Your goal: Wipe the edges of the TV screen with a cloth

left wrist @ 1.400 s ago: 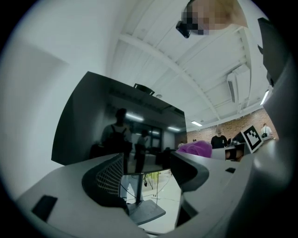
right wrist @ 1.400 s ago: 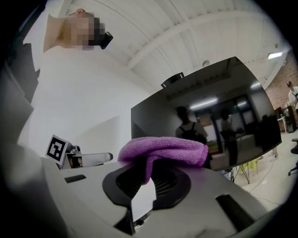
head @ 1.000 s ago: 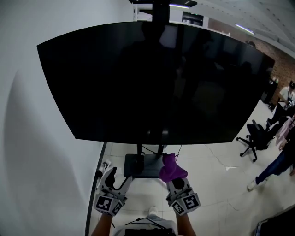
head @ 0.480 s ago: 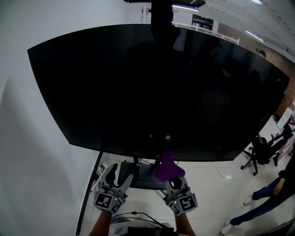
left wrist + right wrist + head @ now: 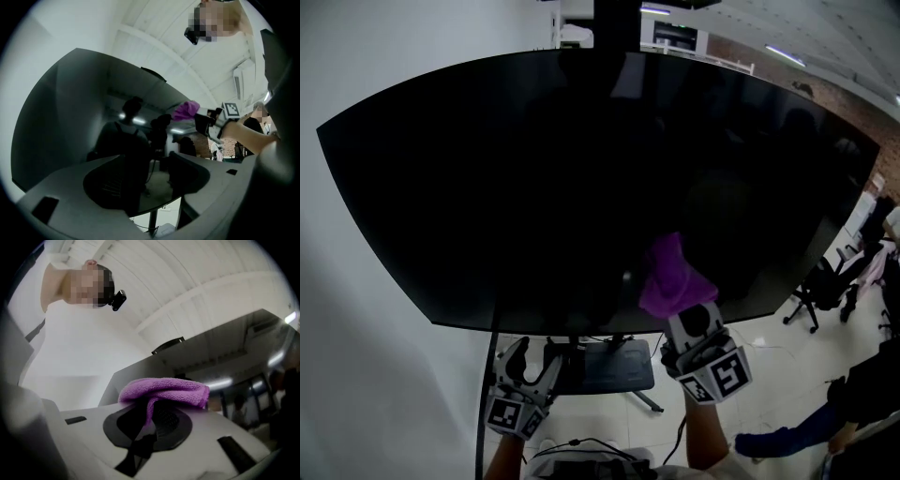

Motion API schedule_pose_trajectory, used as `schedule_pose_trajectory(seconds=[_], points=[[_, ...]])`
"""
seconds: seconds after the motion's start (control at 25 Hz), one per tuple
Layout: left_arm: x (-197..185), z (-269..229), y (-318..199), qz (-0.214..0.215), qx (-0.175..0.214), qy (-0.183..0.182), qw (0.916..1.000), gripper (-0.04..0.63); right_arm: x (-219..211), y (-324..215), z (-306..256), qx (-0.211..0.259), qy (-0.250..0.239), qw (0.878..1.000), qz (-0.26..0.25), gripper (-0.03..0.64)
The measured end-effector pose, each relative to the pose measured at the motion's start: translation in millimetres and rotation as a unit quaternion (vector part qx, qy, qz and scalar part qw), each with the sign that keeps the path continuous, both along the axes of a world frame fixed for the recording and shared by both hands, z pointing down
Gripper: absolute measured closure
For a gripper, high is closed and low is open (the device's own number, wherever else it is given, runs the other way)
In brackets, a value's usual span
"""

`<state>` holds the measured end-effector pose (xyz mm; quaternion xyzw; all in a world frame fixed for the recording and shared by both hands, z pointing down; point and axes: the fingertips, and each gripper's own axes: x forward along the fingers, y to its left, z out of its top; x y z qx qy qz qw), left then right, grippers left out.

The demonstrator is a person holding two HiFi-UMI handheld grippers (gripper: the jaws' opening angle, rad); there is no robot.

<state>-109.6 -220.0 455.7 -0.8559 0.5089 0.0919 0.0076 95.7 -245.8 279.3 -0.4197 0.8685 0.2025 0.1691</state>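
Cloth (image 5: 673,278) at the TV (image 5: 534,169) bottom edge
Our right gripper (image 5: 686,317) pinches it tight between its fingers; our left gripper (image 5: 534,354) hangs empty, fingers apart. We judge every edge still unwiped.

Dim indoor light; ceiling lamps glare on screen (image 5: 581,178); fisheye edges.

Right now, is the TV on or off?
It looks off. The TV is black all over, with no picture; the left gripper view shows only reflections on it.
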Motion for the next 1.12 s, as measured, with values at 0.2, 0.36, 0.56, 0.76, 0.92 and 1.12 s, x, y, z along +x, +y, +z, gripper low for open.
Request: schedule_pose_trajectory(seconds=[0.2, 0.36, 0.56, 0.76, 0.92, 1.12], points=[[1.1, 1.7, -9.6, 0.045, -0.007, -0.019, 0.9988, 0.305, -15.7, -10.8, -123.9, 0.115, 0.065, 0.990, 0.045, 0.574], [4.3, -2.4, -3.6, 0.080, -0.009, -0.029, 0.9963, 0.305, -35.1, -22.2, -208.8, 0.142, 0.059, 0.986, 0.063, 0.574], [12.6, -2.4, 4.8, 0.112, -0.013, -0.017, 0.9935, 0.305, -74.7, -46.2, -282.6, 0.165, 0.143, 0.968, 0.122, 0.571], [7.7, -3.8, 5.3, 0.118, -0.009, -0.012, 0.9930, 0.305, -95.1, -91.7, -311.8, 0.130, 0.218, 0.953, 0.168, 0.571], [16.1, -16.0, 0.6, 0.141, -0.002, -0.018, 0.9899, 0.305, -95.4, -98.5, -310.3, 0.117, 0.264, 0.936, 0.199, 0.568], [56.0, -32.8, -3.6, 0.203, 0.006, -0.025, 0.9789, 0.305, -78.6, -100.5, -307.4, 0.106, 0.293, 0.919, 0.240, 0.565]])
